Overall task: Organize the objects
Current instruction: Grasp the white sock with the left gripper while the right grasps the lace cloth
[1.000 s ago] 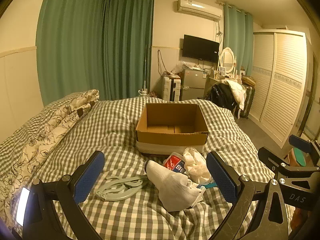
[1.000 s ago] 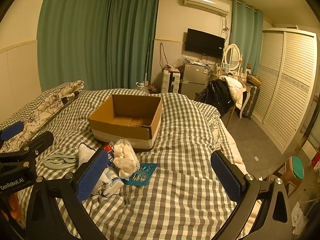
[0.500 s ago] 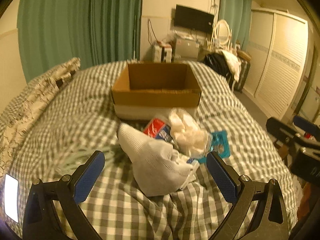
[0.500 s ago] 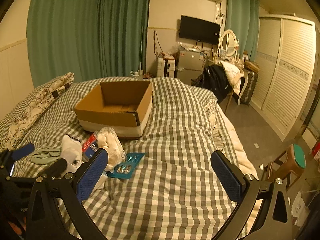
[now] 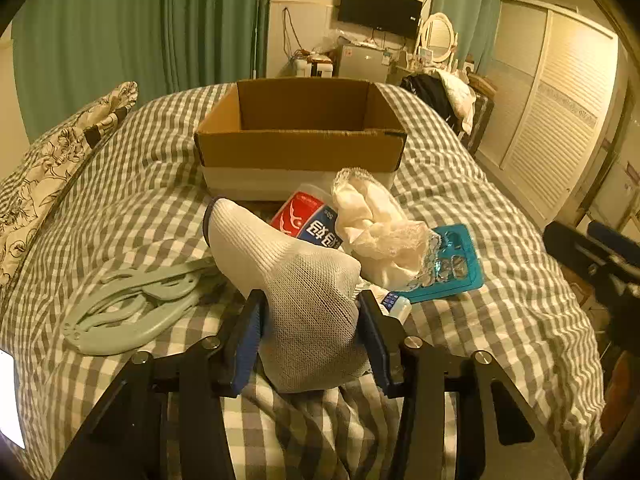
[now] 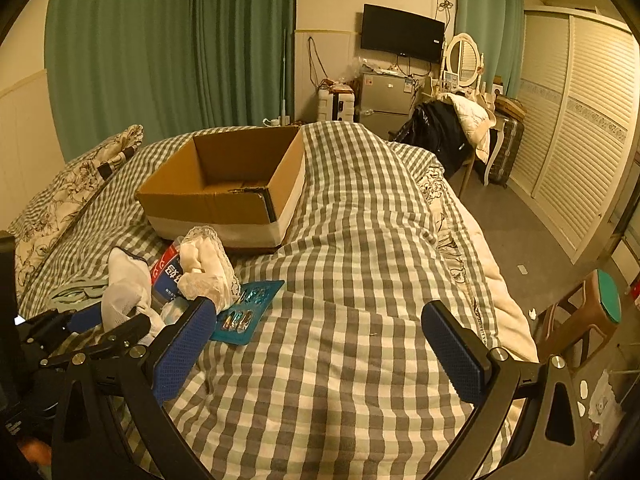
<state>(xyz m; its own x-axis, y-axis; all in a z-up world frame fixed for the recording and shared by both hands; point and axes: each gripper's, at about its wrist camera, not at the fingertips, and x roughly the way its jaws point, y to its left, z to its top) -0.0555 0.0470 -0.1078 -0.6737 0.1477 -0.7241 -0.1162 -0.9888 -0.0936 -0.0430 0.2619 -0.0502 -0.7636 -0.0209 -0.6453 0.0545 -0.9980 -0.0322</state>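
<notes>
Left wrist: ribbed white sock, corrugated cardboard box

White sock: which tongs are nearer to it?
Left. The left tongs have just closed around the white sock; the right tongs hover open over bare bedspread, off to its right.

A lived-in home bedroom: grey-and-white checked duvet on a bed, floral pillow, long green curtains, white louvred wardrobe, wall-mounted black television, oval vanity mirror.
</notes>
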